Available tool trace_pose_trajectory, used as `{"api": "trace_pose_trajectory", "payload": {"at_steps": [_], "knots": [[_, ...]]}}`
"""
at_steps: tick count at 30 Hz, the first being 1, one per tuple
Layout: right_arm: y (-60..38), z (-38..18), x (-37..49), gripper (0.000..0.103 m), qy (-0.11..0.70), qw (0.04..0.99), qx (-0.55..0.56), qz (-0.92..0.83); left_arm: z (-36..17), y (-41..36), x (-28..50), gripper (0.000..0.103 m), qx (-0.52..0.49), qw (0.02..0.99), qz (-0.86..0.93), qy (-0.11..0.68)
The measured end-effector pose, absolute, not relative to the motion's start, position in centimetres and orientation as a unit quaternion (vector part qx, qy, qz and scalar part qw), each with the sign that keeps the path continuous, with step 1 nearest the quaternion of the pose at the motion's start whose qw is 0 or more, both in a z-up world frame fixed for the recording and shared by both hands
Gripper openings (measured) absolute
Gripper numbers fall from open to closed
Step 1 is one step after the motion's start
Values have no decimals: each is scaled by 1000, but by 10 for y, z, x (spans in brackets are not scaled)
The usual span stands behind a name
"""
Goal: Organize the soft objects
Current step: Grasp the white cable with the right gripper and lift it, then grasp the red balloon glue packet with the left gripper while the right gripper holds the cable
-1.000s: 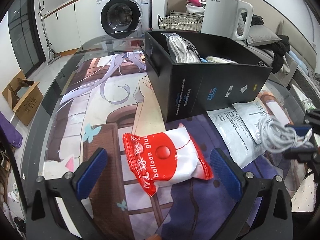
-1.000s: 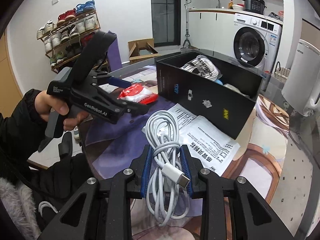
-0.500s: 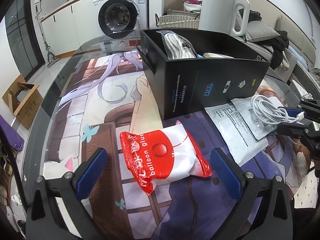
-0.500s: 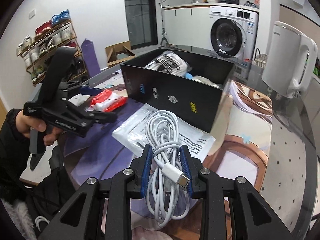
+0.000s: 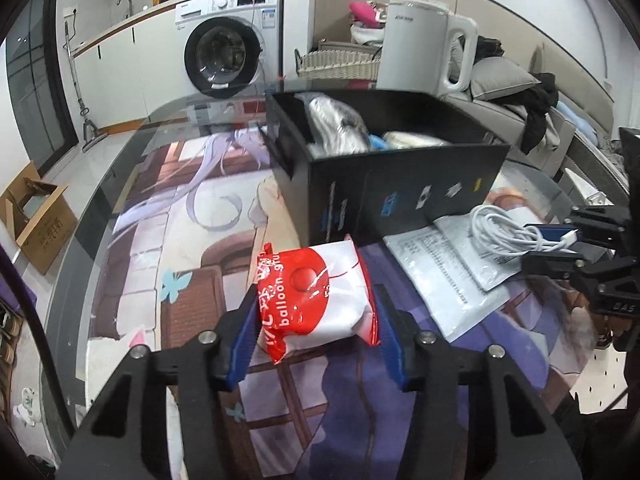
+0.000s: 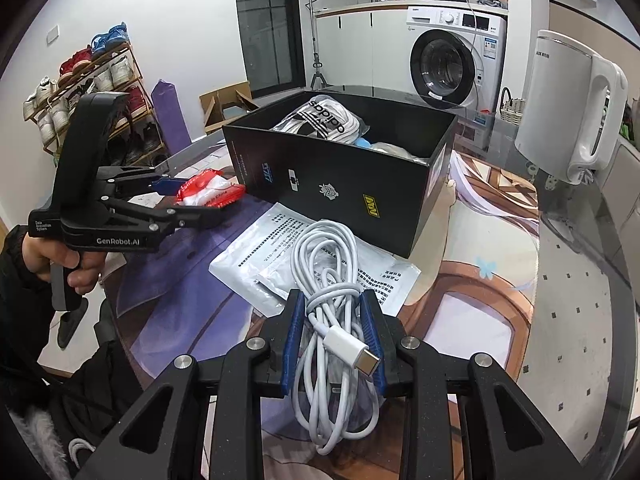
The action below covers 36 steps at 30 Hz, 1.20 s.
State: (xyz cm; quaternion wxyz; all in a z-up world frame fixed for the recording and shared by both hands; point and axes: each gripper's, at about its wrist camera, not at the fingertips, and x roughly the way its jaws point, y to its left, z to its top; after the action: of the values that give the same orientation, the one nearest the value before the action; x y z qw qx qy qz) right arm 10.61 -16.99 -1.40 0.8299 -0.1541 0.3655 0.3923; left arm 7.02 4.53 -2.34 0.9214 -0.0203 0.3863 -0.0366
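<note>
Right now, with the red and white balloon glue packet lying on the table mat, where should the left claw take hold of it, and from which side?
Across the puffy middle of the balloon glue packet, coming in from its near edge, angled down. The crimped end seals are flat and slippery; the padded body gives the pads something to squeeze. The left claw already straddles it that way, its jaws closing on the packet's sides.

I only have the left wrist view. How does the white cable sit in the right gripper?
Observer: The right gripper is shut on the white cable around the bundle's middle. Loops stick out ahead of the fingers and hang behind them.
Operator: Where's its plug?
Observer: The USB-C plug lies between the fingers, on top of the coils.
Operator: What's the white bag in the black box?
Observer: The white bag in the black box carries black adidas lettering.
</note>
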Motion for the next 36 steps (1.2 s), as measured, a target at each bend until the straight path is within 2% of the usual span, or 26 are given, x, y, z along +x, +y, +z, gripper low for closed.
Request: {"api": "trace_pose_trajectory", "payload": {"at_steps": [18,36], "knots": [[-172,7,99,29,333,844,-134,399,18,44,53,52,-41,947,-49,316],[-191,36,103,29,282,889,-61,356,30,40,47,52,-53,954,-47,292]]}}
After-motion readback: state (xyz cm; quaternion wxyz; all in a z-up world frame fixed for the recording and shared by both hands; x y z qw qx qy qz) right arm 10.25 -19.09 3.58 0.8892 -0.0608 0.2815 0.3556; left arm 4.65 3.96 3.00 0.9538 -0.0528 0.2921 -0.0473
